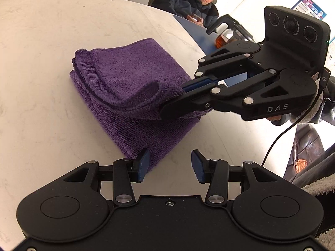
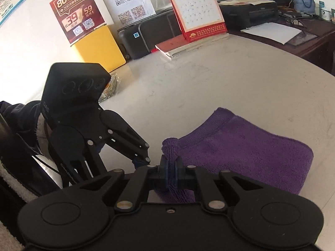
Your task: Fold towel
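towel (image 1: pixel 134 87) folded on table (image 1: pixel 41 41) | right gripper (image 1: pixel 178 102) pinches its near corner | left gripper (image 1: pixel 170 165) spread, just beside the towel's near end

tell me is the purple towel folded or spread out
Folded: the purple towel lies in stacked layers on the table, one corner pinched by the right gripper.

The left wrist view sits low behind the left claw (image 1: pixel 170 165), looking across the surface (image 1: pixel 41 41) at the towel (image 1: pixel 129 79) close ahead. The right wrist view looks along the right claw (image 2: pixel 171 167) from the opposite side. Both share the towel, the surface and each other's claw.
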{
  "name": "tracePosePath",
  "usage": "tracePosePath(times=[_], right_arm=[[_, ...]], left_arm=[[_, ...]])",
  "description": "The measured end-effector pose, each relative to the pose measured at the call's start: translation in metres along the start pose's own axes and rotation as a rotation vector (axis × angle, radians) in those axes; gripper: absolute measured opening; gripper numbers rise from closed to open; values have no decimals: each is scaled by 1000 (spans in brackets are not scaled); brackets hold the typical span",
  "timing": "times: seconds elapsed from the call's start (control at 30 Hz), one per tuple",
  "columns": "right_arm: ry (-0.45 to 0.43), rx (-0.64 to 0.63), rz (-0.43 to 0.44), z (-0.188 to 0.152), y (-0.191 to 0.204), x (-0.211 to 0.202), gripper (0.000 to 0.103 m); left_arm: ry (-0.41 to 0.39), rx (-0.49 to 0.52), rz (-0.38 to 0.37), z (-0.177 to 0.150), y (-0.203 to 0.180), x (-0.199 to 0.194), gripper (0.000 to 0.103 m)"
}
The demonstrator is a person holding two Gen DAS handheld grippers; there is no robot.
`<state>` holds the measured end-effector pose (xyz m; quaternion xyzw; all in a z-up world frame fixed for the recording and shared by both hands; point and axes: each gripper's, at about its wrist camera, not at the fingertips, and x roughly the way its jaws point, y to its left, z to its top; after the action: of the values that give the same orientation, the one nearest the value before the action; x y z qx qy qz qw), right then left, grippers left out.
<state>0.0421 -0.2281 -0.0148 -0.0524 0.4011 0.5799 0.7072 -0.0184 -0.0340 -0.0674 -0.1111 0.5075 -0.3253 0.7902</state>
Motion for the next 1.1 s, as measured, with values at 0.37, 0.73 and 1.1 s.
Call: tracePosePath(times=[0.37,0.73,1.1], right_arm=[[176,-176,28,-18,8,25,6],[237,-335,26,-22,19,34,9],[163,-345,-18,-18,30,-15,27]], left_arm=[[-3,-7,0,3,1,4,44],[-43,-53,60,-7,1,-21,44],[-116,-20,103,1,-8,-47,44]])
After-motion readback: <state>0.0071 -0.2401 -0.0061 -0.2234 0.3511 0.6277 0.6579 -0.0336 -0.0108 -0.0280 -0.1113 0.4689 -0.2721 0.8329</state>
